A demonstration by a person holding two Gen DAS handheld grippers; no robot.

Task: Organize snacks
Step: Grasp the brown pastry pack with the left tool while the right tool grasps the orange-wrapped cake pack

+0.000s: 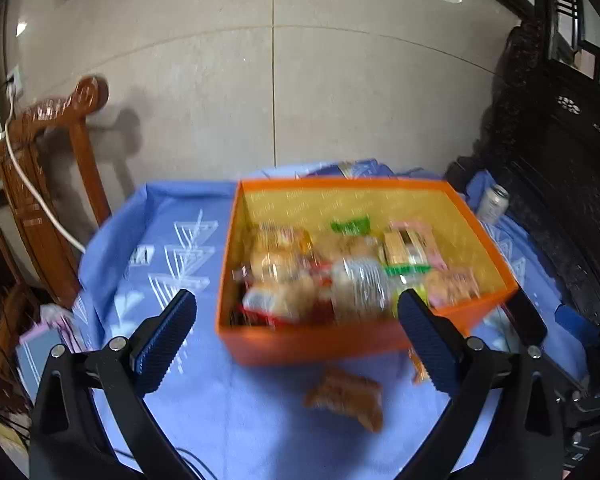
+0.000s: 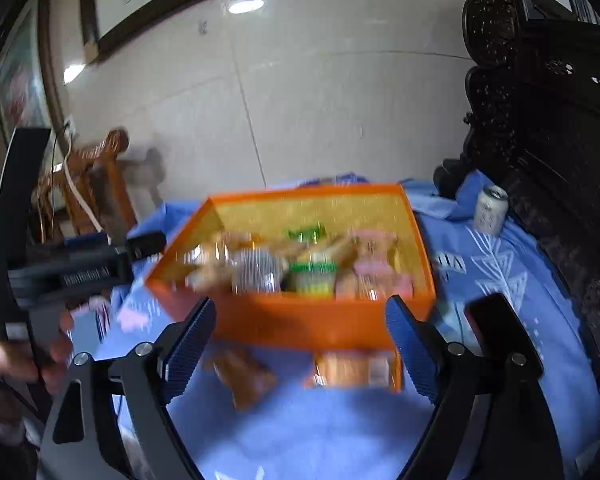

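An orange box (image 1: 312, 340) with a yellow inside stands on the blue cloth and holds several wrapped snacks (image 1: 340, 272). It also shows in the right wrist view (image 2: 300, 320). A brown snack packet (image 1: 346, 398) lies on the cloth in front of the box; it also shows in the right wrist view (image 2: 244, 376). An orange packet (image 2: 356, 368) lies against the box's front wall. My left gripper (image 1: 296, 340) is open and empty, above the near side of the box. My right gripper (image 2: 300, 348) is open and empty, above the two loose packets.
A white drink can (image 1: 494, 203) stands at the back right of the table, also in the right wrist view (image 2: 490, 209). A wooden chair (image 1: 40, 184) is at the left. Dark carved furniture (image 2: 548, 140) lines the right. The left gripper's body (image 2: 72, 268) shows at the left.
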